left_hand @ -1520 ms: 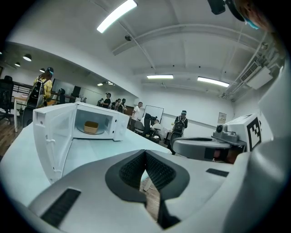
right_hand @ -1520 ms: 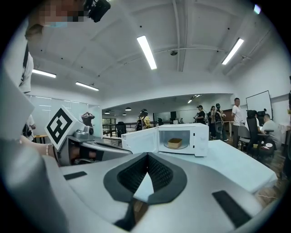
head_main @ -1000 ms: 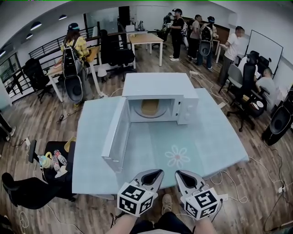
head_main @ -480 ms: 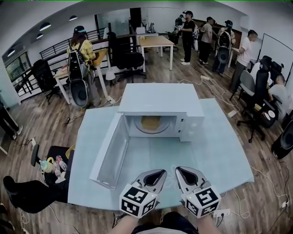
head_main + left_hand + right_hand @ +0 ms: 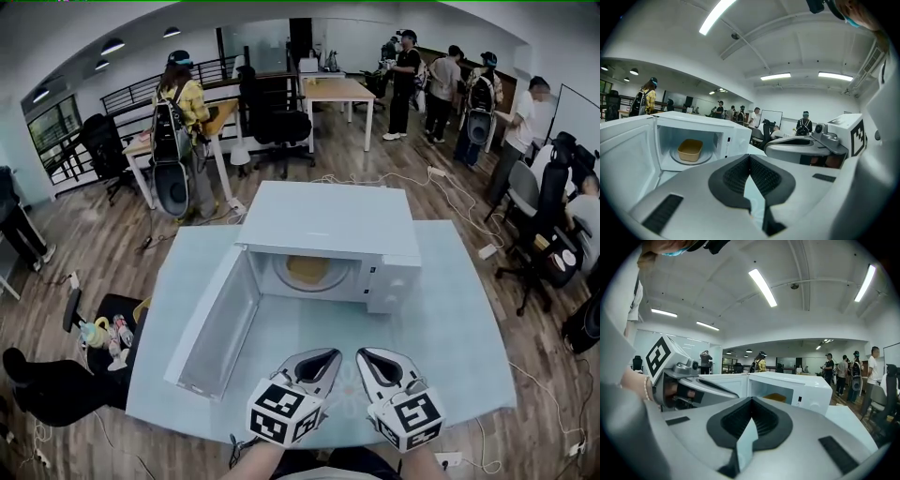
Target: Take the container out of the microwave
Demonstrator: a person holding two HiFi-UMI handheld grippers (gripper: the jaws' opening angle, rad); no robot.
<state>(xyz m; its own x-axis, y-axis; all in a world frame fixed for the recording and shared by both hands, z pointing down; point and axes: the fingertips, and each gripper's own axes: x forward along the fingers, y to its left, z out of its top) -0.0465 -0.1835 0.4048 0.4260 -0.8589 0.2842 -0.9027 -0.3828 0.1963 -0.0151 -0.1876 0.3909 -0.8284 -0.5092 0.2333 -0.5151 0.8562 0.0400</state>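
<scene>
A white microwave (image 5: pixel 323 225) stands on the light-blue table (image 5: pixel 459 328) with its door (image 5: pixel 217 326) swung wide open to the left. Inside, on the glass turntable, sits a tan container (image 5: pixel 307 270), also seen in the left gripper view (image 5: pixel 690 150) and partly past the cavity edge in the right gripper view (image 5: pixel 774 398). My left gripper (image 5: pixel 328 355) and right gripper (image 5: pixel 365 355) hover side by side over the table's near edge, well short of the microwave. Both are shut with nothing in them. Each gripper view shows its own jaws meeting, left gripper (image 5: pixel 750 157) and right gripper (image 5: pixel 751 399).
The open door juts out over the table's left half. Several people stand by desks (image 5: pixel 337 91) at the back, and office chairs (image 5: pixel 539 253) and cables lie around the table. A bag with bottles (image 5: pixel 103 333) sits on the floor at left.
Both grippers have come forward together over the table's near edge towards the microwave, which now looks larger and nearer. Both have stayed shut.
</scene>
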